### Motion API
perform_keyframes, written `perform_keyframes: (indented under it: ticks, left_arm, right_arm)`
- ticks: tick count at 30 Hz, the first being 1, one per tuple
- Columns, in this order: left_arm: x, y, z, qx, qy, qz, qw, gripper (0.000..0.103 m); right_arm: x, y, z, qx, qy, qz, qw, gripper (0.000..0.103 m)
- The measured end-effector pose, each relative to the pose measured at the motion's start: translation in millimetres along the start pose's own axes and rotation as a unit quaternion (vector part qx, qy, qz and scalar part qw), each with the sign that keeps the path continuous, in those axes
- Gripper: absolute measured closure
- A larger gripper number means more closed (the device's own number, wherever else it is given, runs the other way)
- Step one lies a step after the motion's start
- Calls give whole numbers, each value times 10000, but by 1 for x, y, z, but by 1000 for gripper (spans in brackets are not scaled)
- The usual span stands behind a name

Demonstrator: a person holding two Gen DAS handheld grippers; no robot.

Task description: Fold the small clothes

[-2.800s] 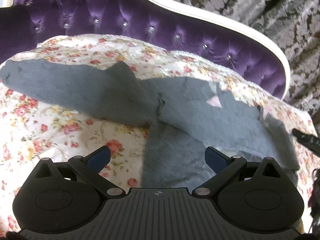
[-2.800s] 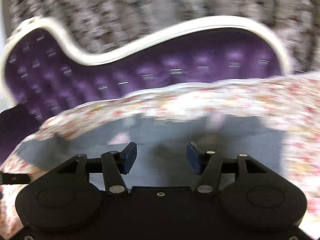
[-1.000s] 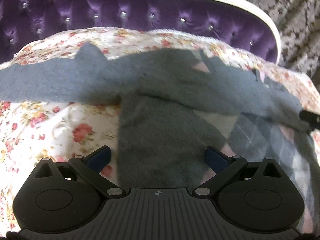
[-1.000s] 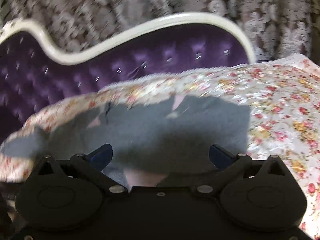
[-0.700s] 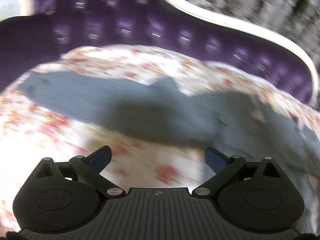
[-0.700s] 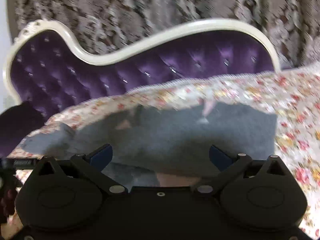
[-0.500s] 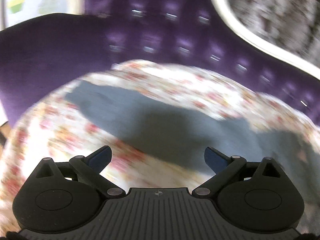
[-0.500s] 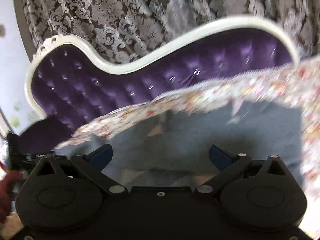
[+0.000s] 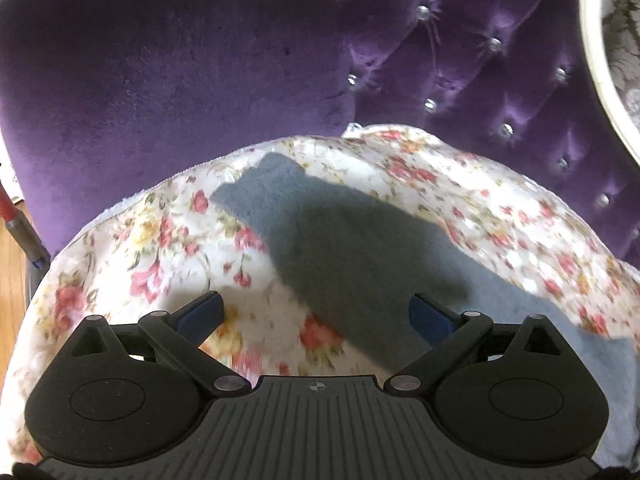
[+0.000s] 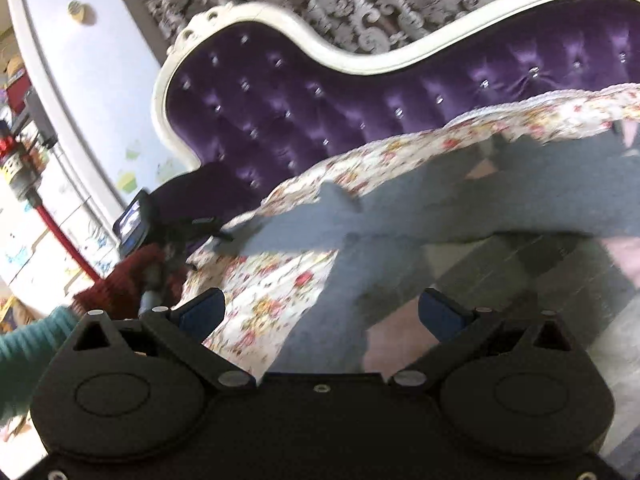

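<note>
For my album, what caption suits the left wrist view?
Open left gripper above a grey sleeve spread across a floral cover.

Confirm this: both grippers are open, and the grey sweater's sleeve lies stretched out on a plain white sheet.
Not quite. The sheet is floral, with pink and red roses, as the left wrist view shows. The left gripper and right gripper are open, and the sleeve lies stretched out.

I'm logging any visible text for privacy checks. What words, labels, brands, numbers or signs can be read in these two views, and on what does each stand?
No legible text in either view.
Left gripper body: only a small cross-in-circle mark, no letters.
Small lit screen at the left of the right wrist view: too blurred to read.
Cluttered shelves at the far left: anything printed there is too small and blurred to read.
Grey sweater and floral cover: no writing visible.
</note>
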State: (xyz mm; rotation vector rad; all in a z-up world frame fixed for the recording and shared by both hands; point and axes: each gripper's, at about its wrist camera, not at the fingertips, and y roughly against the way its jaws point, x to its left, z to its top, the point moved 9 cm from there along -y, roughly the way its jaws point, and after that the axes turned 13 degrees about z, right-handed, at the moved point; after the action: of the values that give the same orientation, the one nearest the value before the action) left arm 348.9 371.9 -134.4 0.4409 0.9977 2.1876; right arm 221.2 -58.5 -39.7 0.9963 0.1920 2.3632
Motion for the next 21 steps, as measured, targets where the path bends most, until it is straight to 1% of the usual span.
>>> perform_keyframes:
  ticks: [4,7,8,9,10,11,12,13,14,16,17,19,21]
  left_arm:
    - [-1,-15,12,-168,-5,58,9998,2]
    - [-3,-23,19,-264,20,44,9996,2]
    - [-4,-24,20,-288,2,37,9996,3]
    - [-4,-24,22,-341,-16,16,9994,8]
    - [-4,-23,24,-435,-34,19,9990,36]
    - [-4,-21,26,-554,-65,72,9984,77]
    - [-5,-20,27,-554,-90,-3,9984,91]
    - [-6,-19,27,-477,-22,-256,9985,91]
    - [-6,-14,29,-493,114,-434,9978,92]
    - [-6,2,32,-667,288,-535,9959,92]
    - [-7,11,34,-733,281,-585,9952,92]
    - [-11,36,38,-878,109,-642,9940,92]
    - [-17,65,42,-1022,-61,-812,9914,92]
  right_arm:
    - [0,-4,-8,109,76,-43,9999,0]
    - [-6,-5,-10,112,-48,-77,9999,0]
    - [-7,-4,-11,99,-94,-87,9999,0]
    - [-9,-3,-10,77,-104,-95,9999,0]
    - [-11,-3,-10,61,-114,-110,9999,0]
    - [-12,-3,-9,51,-114,-123,9998,0]
    - [-13,-4,-9,42,-119,-133,9998,0]
    - [-14,-4,-8,31,-133,-143,9998,0]
    - [-15,-3,-8,26,-161,-152,9998,0]
    - [-17,-4,-8,45,-220,-164,9996,0]
    - [-17,-4,-8,47,-238,-170,9996,0]
    - [-19,-3,-7,40,-238,-193,9995,0]
    - [-19,1,-5,5,-221,-223,9995,0]
